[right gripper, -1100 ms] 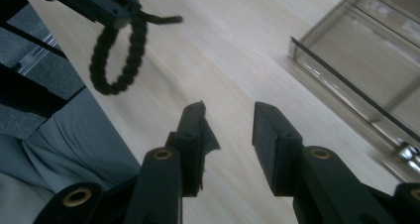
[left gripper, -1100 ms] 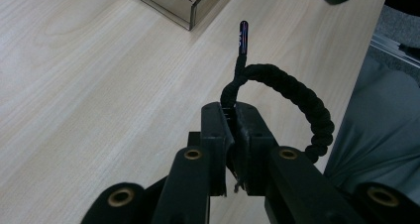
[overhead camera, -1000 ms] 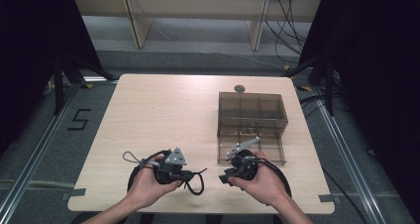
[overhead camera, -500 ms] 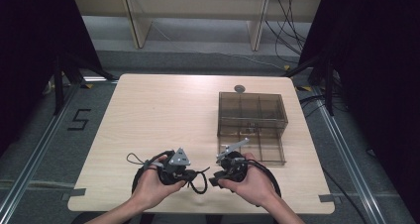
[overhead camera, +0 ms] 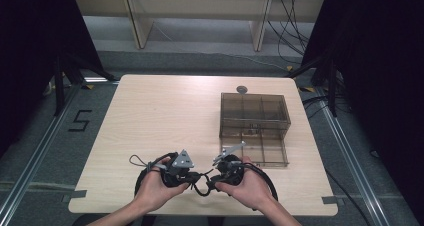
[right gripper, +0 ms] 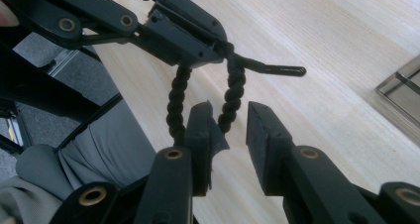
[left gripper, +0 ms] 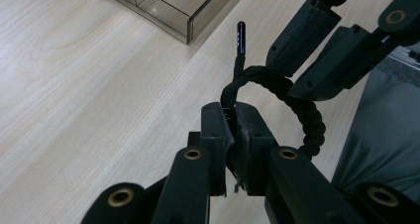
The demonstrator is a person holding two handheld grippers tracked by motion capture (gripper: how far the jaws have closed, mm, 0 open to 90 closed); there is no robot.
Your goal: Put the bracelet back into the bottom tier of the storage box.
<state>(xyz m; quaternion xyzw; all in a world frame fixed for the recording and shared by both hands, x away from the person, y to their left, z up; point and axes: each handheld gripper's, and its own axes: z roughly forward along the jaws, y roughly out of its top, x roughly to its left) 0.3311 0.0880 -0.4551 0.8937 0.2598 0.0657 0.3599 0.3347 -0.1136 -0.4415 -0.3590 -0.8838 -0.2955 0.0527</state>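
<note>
A black braided cord [left gripper: 308,119] with a hard glossy tip [left gripper: 240,35] is pinched in my left gripper [left gripper: 231,116], whose jaws are shut on it. The cord arches out of those jaws in a loop, and its tip stands free above them. In the right gripper view the loop hangs from the left gripper [right gripper: 174,31]. One strand [right gripper: 229,101] drops into the gap of my open right gripper [right gripper: 229,135], beside its left finger [right gripper: 199,135]. In the high view both grippers [overhead camera: 181,167] [overhead camera: 227,170] face each other near the table's front edge, with the cord [overhead camera: 200,188] between them.
A smoky transparent compartment box [overhead camera: 255,117] with a drawer pulled out toward me [overhead camera: 262,153] stands on the wooden table [overhead camera: 160,116], just beyond the right hand. A small round grey thing [overhead camera: 242,89] lies behind the box. Gripper cables trail beside both hands.
The right hand has moved left, away from the box's drawer, and now meets the left gripper. The left hand has shifted slightly right.
</note>
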